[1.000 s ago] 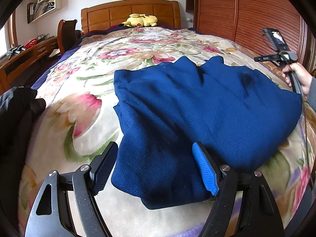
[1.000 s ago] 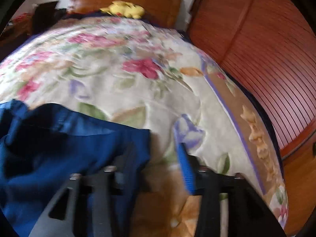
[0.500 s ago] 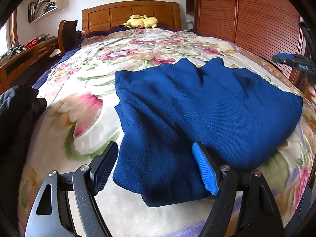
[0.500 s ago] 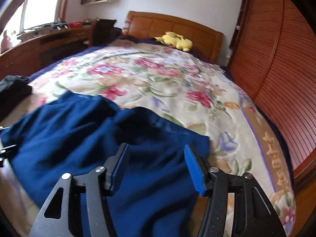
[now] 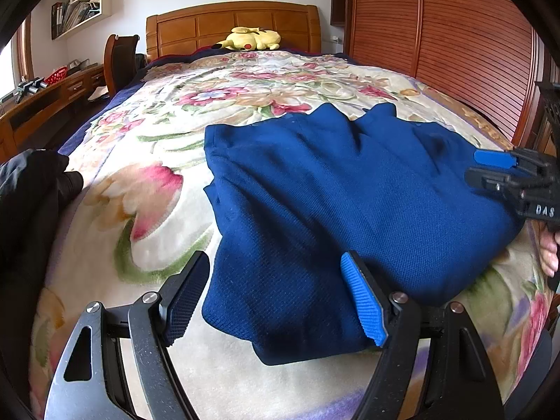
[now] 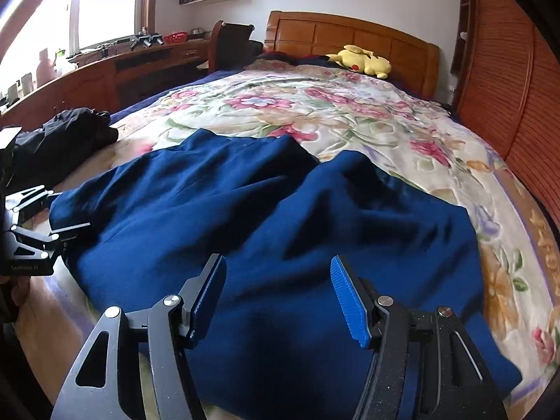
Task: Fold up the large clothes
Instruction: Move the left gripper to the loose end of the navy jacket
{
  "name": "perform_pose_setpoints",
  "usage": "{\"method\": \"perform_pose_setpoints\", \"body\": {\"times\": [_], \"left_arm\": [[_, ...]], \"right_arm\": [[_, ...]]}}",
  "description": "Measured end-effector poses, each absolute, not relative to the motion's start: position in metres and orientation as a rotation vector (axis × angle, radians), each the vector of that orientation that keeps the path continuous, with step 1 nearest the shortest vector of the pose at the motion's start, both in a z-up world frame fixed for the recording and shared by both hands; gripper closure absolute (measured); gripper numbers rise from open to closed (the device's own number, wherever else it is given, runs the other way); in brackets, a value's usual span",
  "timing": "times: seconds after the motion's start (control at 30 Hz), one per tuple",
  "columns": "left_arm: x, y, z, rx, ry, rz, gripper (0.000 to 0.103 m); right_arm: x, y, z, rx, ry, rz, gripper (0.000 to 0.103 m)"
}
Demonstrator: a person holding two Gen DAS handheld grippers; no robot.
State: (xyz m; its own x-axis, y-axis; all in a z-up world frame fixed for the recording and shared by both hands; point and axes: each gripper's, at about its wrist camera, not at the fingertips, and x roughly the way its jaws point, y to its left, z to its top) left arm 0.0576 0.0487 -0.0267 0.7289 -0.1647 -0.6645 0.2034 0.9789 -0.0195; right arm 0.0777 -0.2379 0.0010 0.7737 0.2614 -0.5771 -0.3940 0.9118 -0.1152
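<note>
Blue garment [image 5: 336,203] lies spread on the floral blanket [image 5: 147,189] near the foot of the bed, w/ two peaks of cloth at its far edge. We can't tell what kind of garment it is. It reads as partly folded: left edge looks doubled over, near-left corner is a thick layered lip, overall shape is a broad slab, not a compact stack. So we judge the task mid-way. Prob. one or more folds are in, and at least one more fold plus squaring-up is left. Cloth is rumpled w/ soft ridges in the right wrist view [image 6: 315,217], so some smoothing is due too.

Our left gripper [image 5: 276,297] hangs just over the near-left corner, fingers apart, nothing between them; whether they touch cloth we can't say. Our right gripper [image 6: 278,297] is over the garment's near-right part, fingers apart too, holding nothing.

Further out: a black heap of clothing [image 6: 70,133] sits on the bed's left side, apart from the blue piece, maybe next in line. A yellow plush [image 5: 250,38] rests at the headboard [image 5: 196,24].

Containers: only a small red basket [image 6: 175,37] on the far counter [image 6: 115,66] under the window; its contents are too small to tell. Wall shelf [image 5: 85,5] holds books or files. Nothing near the garment to put it in.
</note>
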Motion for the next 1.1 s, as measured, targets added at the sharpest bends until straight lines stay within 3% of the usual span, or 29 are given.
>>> {"method": "perform_pose_setpoints", "body": {"times": [1.1], "left_arm": [[0.015, 0.073, -0.022, 0.02, 0.699, -0.191, 0.025]], "right_arm": [[0.053, -0.208, -0.047, -0.246, 0.616, 0.379, 0.039]]}}
